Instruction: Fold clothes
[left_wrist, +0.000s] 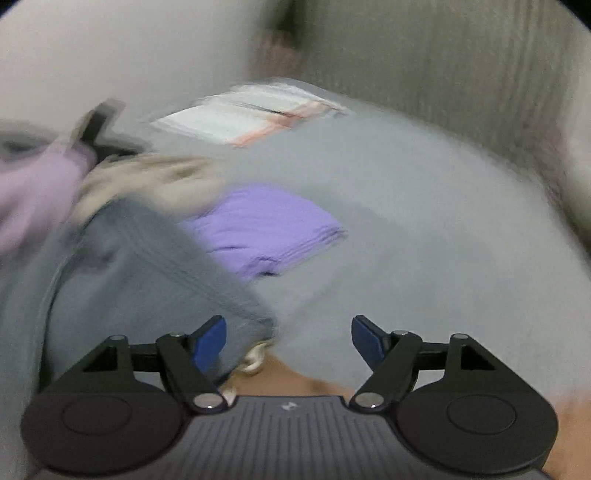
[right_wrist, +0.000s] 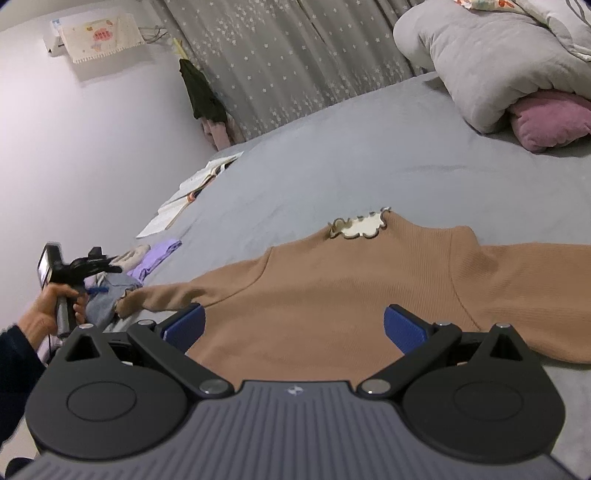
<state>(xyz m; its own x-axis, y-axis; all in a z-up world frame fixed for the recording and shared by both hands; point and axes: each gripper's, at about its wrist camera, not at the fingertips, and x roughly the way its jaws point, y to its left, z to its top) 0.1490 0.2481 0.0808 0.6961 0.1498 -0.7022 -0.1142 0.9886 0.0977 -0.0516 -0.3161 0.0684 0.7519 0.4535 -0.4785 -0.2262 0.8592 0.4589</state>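
Right claw (right_wrist: 293, 325) gapes empty over my tan sweater (right_wrist: 332, 288), still flat, unfolded on the bed (right_wrist: 369, 155). Left claw (left_wrist: 288, 339) at nine o'clock spread, empty, beside folded purple garment (left_wrist: 266, 229).

The sweater (right_wrist: 332, 295) lies spread on the bed (right_wrist: 369, 155), near side. Folded clothes (right_wrist: 155, 258) sit left of it, open books (right_wrist: 192, 192) farther left. Bedding (right_wrist: 498, 62) is heaped far right.
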